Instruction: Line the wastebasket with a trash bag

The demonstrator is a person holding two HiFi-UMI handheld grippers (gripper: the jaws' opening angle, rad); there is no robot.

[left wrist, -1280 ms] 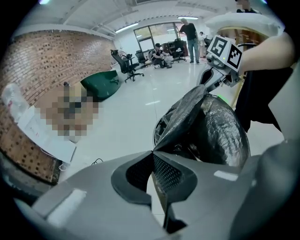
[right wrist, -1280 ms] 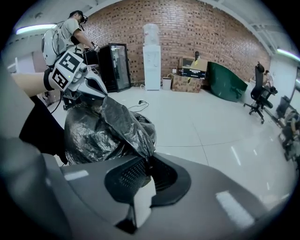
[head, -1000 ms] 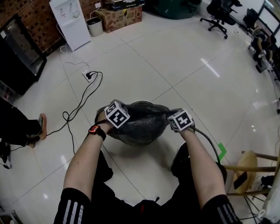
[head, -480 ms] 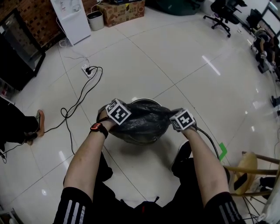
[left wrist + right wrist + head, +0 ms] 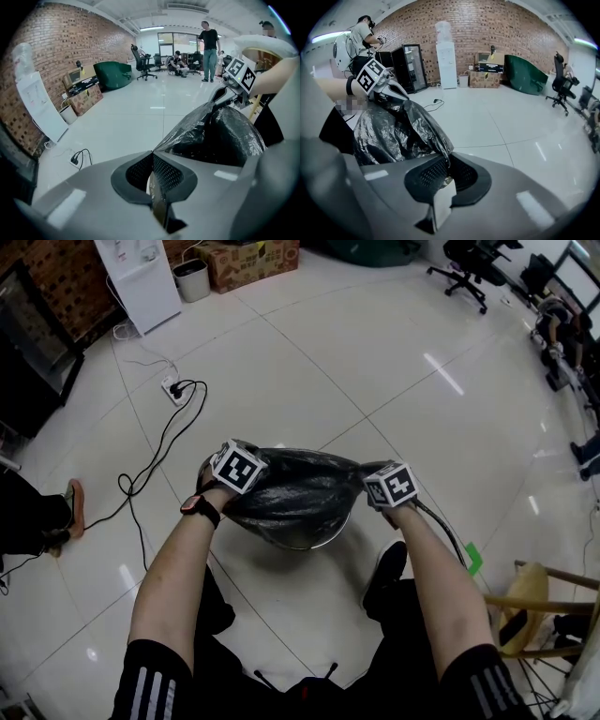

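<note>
Trash bag, head view: stretched across the wastebasket top on the floor, left gripper and right gripper at opposite edges. Left gripper view: jaws clamped on bag film. Right gripper view: jaws likewise pinching film.

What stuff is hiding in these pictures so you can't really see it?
Wastebasket: head view, the trash bag drapes over it; only a sliver of rim shows.
Tips of the left gripper and right gripper: head view, covered by their marker cubes and the bag.
Faraway people: left gripper view, too small.
</note>
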